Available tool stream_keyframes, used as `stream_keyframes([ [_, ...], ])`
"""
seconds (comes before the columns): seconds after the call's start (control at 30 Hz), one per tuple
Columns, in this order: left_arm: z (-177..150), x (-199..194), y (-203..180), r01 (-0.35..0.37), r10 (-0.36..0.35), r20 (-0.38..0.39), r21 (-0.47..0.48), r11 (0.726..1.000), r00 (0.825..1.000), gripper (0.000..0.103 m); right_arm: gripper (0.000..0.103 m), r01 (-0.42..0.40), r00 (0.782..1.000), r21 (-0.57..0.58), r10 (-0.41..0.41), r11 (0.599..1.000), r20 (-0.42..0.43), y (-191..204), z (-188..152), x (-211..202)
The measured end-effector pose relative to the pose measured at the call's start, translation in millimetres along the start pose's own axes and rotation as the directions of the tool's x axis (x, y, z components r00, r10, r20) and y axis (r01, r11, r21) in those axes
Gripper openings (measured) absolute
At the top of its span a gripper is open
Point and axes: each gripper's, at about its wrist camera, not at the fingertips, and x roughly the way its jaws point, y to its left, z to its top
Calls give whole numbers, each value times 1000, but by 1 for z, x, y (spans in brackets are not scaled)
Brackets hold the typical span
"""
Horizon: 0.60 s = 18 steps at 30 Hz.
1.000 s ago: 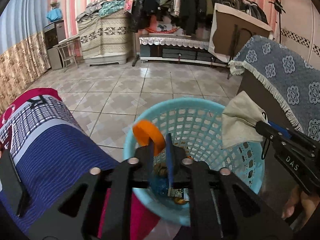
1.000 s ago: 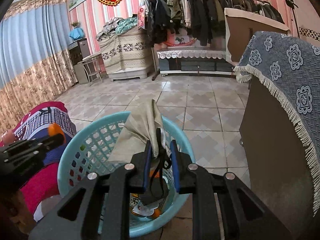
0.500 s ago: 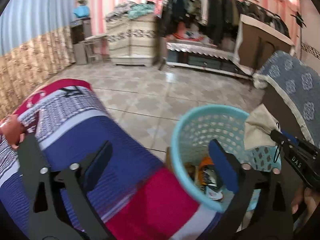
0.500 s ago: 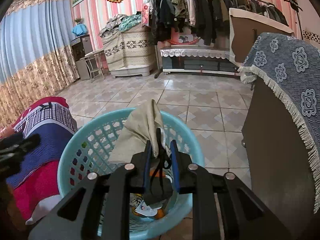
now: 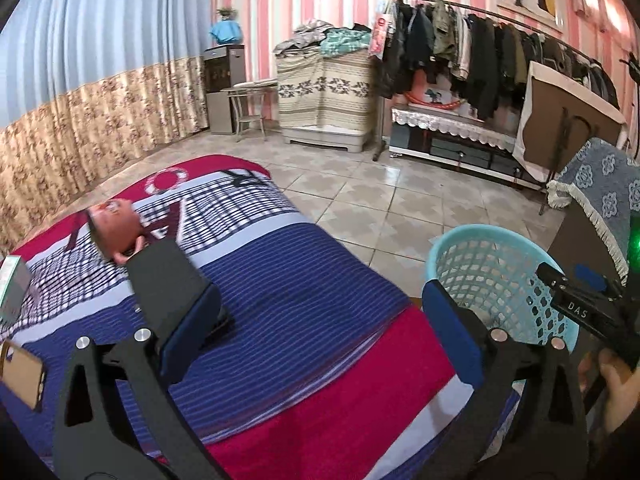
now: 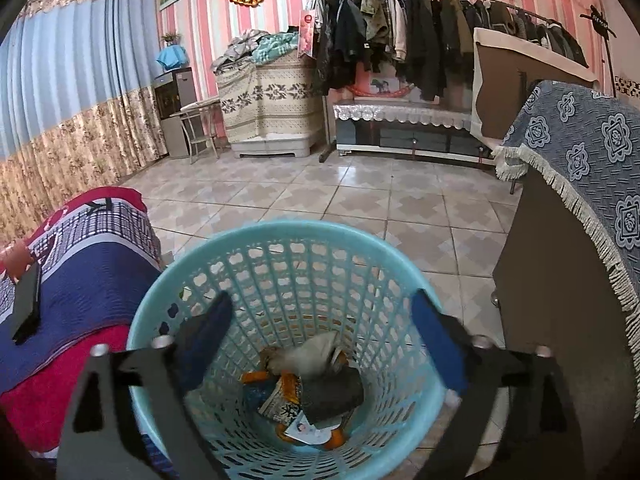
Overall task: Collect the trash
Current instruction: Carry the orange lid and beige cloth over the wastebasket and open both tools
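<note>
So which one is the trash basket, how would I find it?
Find the bed with the striped blue and red blanket. On the tiled floor right beside it, next to a brown cabinet draped with a fringed blue cloth, stands the basket. It is the only light turquoise plastic thing with lattice holes, and wrappers lie inside.

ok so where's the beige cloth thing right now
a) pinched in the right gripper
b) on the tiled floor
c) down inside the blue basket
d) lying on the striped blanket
c: the beige cloth lies on the trash inside the blue basket, while the right gripper above it has nothing between its opening jaws.
</note>
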Motion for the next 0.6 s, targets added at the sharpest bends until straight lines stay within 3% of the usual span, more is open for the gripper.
stream_keyframes([
  [0.27,-15,-47,26,-50,52,38,-50,998,998,98,98,-13,1000,-27,13,1000,2,9,6,-18],
  [0.37,-20,-70,34,-80,83,78,-52,995,993,98,98,-37,998,-39,39,999,54,20,14,-45],
  [0.6,-35,-118,51,-130,137,105,-71,989,985,98,98,-93,991,-105,101,990,82,53,7,-94],
])
